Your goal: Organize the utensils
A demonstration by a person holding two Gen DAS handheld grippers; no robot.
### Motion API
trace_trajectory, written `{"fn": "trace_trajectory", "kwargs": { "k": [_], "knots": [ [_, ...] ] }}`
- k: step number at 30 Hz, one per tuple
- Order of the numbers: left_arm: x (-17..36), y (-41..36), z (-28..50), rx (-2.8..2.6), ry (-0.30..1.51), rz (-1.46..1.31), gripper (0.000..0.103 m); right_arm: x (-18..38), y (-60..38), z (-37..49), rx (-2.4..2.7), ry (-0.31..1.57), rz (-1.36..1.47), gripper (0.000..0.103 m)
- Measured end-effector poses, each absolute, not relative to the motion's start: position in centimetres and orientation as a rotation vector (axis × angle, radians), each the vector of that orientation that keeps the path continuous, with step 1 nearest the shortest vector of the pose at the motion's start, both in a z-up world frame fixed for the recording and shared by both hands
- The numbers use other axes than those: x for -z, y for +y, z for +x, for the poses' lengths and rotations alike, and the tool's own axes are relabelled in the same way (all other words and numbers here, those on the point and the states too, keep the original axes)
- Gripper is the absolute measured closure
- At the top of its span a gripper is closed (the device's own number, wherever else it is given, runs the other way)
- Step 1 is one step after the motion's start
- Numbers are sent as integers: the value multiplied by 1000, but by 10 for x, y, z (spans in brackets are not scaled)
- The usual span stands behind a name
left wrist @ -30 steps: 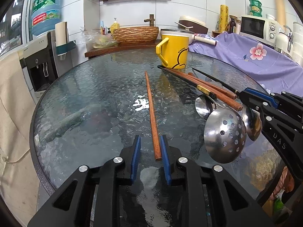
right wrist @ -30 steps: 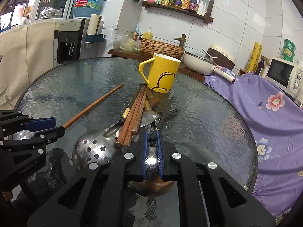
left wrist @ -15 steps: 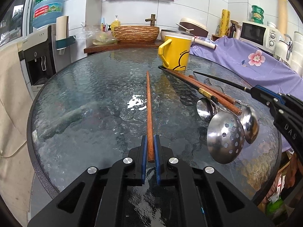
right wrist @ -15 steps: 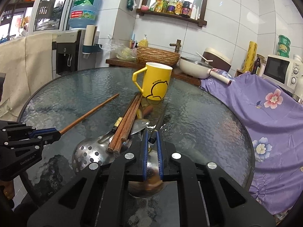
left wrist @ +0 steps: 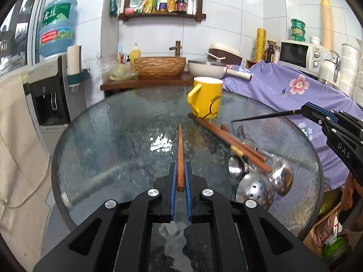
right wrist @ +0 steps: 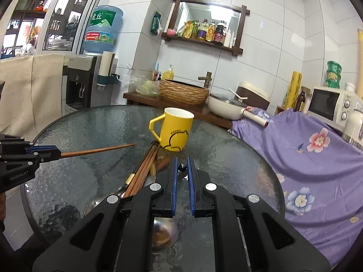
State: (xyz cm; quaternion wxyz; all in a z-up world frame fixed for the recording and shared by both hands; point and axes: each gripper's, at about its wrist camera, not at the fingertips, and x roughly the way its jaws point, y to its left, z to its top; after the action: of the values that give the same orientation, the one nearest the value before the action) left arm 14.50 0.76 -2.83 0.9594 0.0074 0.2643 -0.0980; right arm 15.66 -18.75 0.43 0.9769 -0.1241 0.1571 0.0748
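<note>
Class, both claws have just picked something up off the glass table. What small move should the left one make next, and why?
Probably carry the brown chopstick toward the yellow mug and tip it in. The left claw is shut on its thick end, its tip points roughly at the mug, and the mug stands upright, open and close ahead.

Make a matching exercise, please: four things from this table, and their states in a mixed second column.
1 brown chopstick
2 black chopstick
3 yellow mug
4 perforated ladle

a lies on the glass table
b clamped in right gripper
c stands upright
d clamped in left gripper

Pairs: 1-d, 2-b, 3-c, 4-a
</note>
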Motion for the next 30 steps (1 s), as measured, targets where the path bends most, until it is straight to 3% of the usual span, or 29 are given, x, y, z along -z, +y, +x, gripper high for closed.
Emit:
{"fn": "trace_trajectory", "kwargs": {
  "k": [14,30],
  "knots": [
    [-34,18,172,257,432,32,96,-69,-200,185,-204,258,-251,94],
    [-102,18,239,339,443,48,96,-117,-216,262,-298,370,-185,95]
  ]
}}
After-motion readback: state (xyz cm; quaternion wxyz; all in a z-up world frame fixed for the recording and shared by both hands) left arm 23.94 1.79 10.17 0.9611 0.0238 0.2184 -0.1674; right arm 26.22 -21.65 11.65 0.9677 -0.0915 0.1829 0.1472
